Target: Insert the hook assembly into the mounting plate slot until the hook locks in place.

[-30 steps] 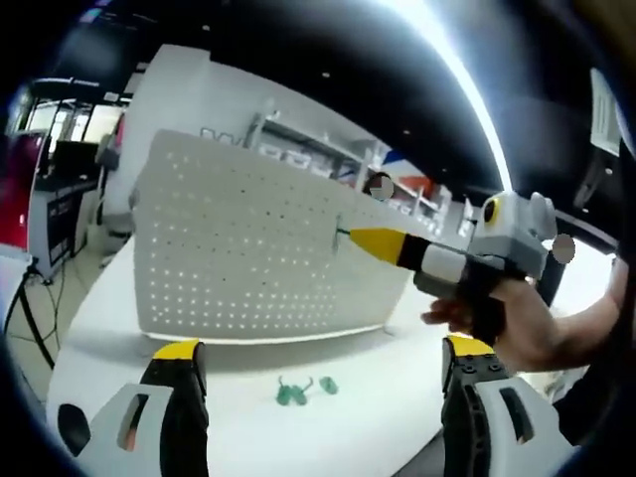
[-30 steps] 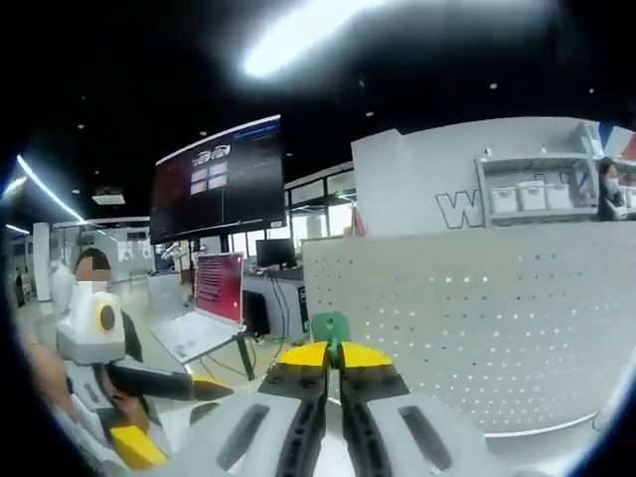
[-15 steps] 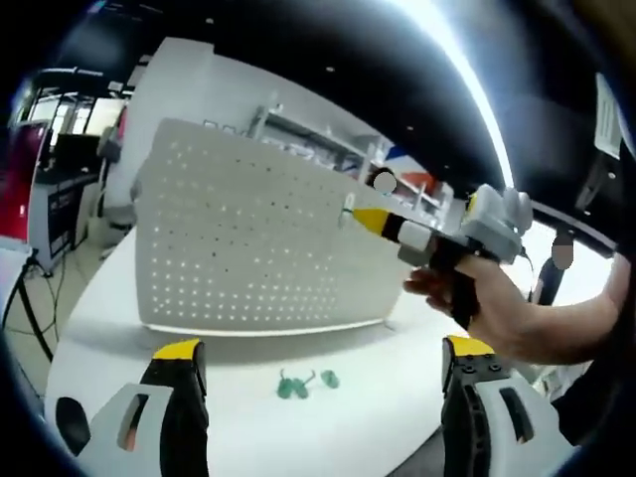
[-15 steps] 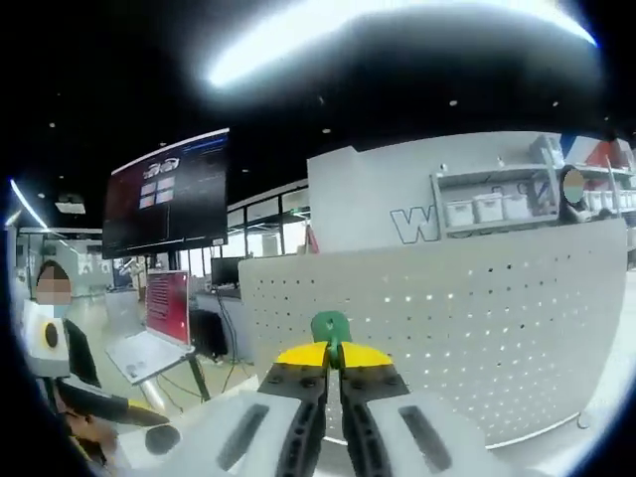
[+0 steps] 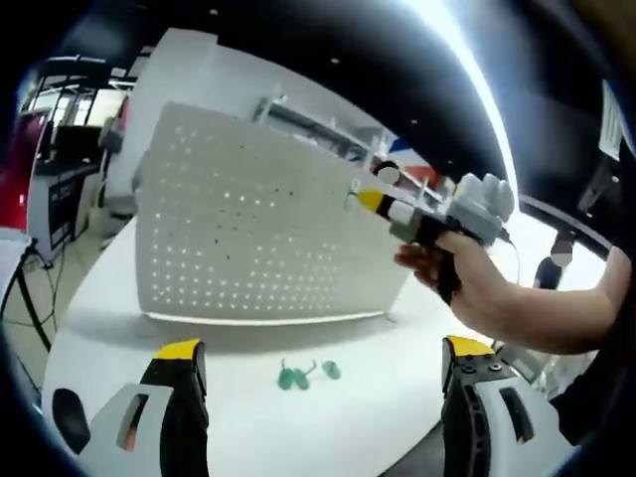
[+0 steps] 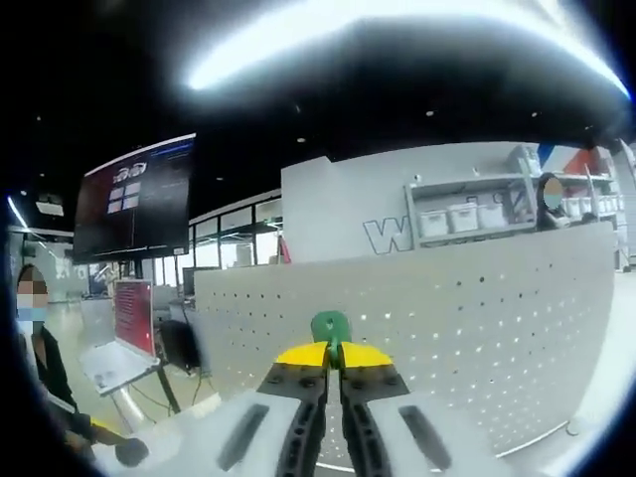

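In the left gripper view, the left tongs [image 5: 318, 363] rise from the bottom of the frame with their two yellow-tipped jaws spread wide apart, holding nothing. Between the jaws, low in the middle of the frame, three small green hooks [image 5: 303, 374] lie close together on the white worktop [image 5: 248, 417].

Behind them stands a white pegboard plate [image 5: 248, 238] full of little holes. It stands upright on the worktop and takes up the middle left of the frame.

The right tongs [image 5: 360, 199] come in from the right side of that frame, held by a person's hand [image 5: 472, 288]. Their yellow tip is up against the upper right part of the pegboard plate. A small bit of green shows at the tip there, right at the plate, but it is too small to tell if it is in a hole.

In the right gripper view, the right tongs [image 6: 333, 360] rise from the bottom middle with their jaws squeezed together on a green hook [image 6: 330, 326]. The round green top of the hook sticks up above the yellow tips. The pegboard plate [image 6: 477, 328] spreads across the middle and right of this frame, just behind the hook. I cannot tell from here if the hook touches it.

On the left of this frame a big dark screen [image 6: 134, 199] hangs high up. Shelves with white boxes [image 6: 462, 214] show in the upper right.
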Demonstrator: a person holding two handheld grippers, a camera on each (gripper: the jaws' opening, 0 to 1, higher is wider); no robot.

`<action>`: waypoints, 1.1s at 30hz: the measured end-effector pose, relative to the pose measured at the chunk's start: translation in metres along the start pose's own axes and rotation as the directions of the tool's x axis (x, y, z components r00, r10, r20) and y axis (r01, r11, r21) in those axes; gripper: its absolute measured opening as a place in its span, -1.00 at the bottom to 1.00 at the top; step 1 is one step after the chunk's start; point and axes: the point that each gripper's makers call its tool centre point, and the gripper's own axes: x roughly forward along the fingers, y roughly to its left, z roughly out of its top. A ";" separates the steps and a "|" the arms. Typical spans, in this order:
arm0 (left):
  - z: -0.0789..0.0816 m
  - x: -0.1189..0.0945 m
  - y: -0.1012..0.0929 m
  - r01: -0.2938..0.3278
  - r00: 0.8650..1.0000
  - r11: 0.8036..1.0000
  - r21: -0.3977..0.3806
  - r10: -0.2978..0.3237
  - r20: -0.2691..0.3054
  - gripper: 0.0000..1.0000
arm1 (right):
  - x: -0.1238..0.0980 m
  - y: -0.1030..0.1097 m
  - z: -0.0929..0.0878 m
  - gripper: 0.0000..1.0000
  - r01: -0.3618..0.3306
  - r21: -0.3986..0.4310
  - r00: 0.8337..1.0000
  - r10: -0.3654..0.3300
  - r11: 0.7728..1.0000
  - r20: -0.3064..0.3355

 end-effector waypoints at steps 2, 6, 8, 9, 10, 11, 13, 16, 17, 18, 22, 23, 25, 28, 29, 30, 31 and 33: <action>0.000 0.000 0.000 0.000 1.000 1.000 -0.002 0.000 0.000 1.00 | 0.004 -0.004 0.002 -1.00 0.012 0.004 1.000 -0.012 1.000 0.008; -0.003 0.001 0.002 -0.002 1.000 1.000 -0.005 0.002 -0.011 1.00 | 0.010 -0.015 0.009 -1.00 0.048 0.003 0.998 -0.048 0.999 0.038; -0.003 0.002 0.003 -0.003 1.000 1.000 -0.008 0.003 -0.011 1.00 | 0.013 -0.021 0.010 -1.00 0.063 0.004 0.997 -0.063 0.998 0.046; -0.003 0.002 0.004 -0.004 1.000 1.000 -0.010 0.004 -0.009 1.00 | 0.015 -0.023 0.009 -1.00 0.066 0.002 0.997 -0.066 0.998 0.046; -0.003 0.003 0.005 -0.004 1.000 1.000 -0.011 0.004 -0.009 1.00 | 0.016 -0.026 0.009 -1.00 0.070 0.006 0.996 -0.070 0.998 0.046; -0.003 0.003 0.006 -0.005 1.000 1.000 -0.012 0.005 -0.011 1.00 | 0.018 -0.029 0.009 -1.00 0.077 0.011 0.996 -0.077 0.997 0.048; -0.003 0.003 0.006 -0.005 1.000 1.000 -0.015 0.005 -0.011 0.99 | 0.021 -0.036 0.010 -1.00 0.094 0.013 0.994 -0.094 0.996 0.053; -0.004 0.004 0.008 -0.007 1.000 1.000 -0.020 0.007 -0.012 0.99 | 0.027 -0.045 0.012 -1.00 0.113 0.014 0.992 -0.113 0.994 0.061; -0.004 0.004 0.008 -0.009 1.000 1.000 -0.020 0.008 -0.013 0.99 | 0.029 -0.047 0.012 -1.00 0.118 0.011 0.991 -0.118 0.993 0.063; -0.004 0.004 0.009 -0.010 1.000 1.000 -0.020 0.010 -0.014 0.99 | 0.031 -0.049 0.012 -1.00 0.122 0.010 0.990 -0.122 0.993 0.065; -0.009 0.006 0.014 -0.021 0.999 1.000 -0.018 0.020 -0.034 0.96 | 0.036 -0.055 0.012 -1.00 0.141 0.001 0.988 -0.140 0.990 0.069; -0.009 0.006 0.015 -0.023 0.999 1.000 -0.019 0.023 -0.035 0.96 | 0.039 -0.057 0.012 -1.00 0.145 -0.004 0.987 -0.144 0.989 0.070; -0.009 0.007 0.017 -0.027 0.999 0.999 -0.024 0.026 -0.038 0.96 | 0.043 -0.059 0.011 -1.00 0.150 0.006 0.986 -0.150 0.989 0.072; -0.010 0.008 0.020 -0.032 0.999 0.999 -0.025 0.031 -0.042 0.95 | 0.046 -0.062 0.011 -1.00 0.158 0.021 0.984 -0.159 0.987 0.074; -0.010 0.008 0.021 -0.033 0.999 0.999 -0.027 0.032 -0.043 0.95 | 0.047 -0.062 0.011 -1.00 0.160 0.023 0.984 -0.161 0.987 0.074; -0.010 0.008 0.021 -0.033 0.999 0.999 -0.029 0.032 -0.044 0.95 | 0.048 -0.063 0.011 -1.00 0.166 0.023 0.983 -0.167 0.986 0.076; -0.010 0.008 0.022 -0.034 0.999 0.999 -0.029 0.032 -0.044 0.95 | 0.048 -0.063 0.011 -1.00 0.166 0.023 0.983 -0.168 0.986 0.076; -0.010 0.009 0.023 -0.033 0.998 0.999 -0.029 0.032 -0.048 0.95 | 0.050 -0.065 0.011 -1.00 0.171 0.030 0.982 -0.173 0.985 0.076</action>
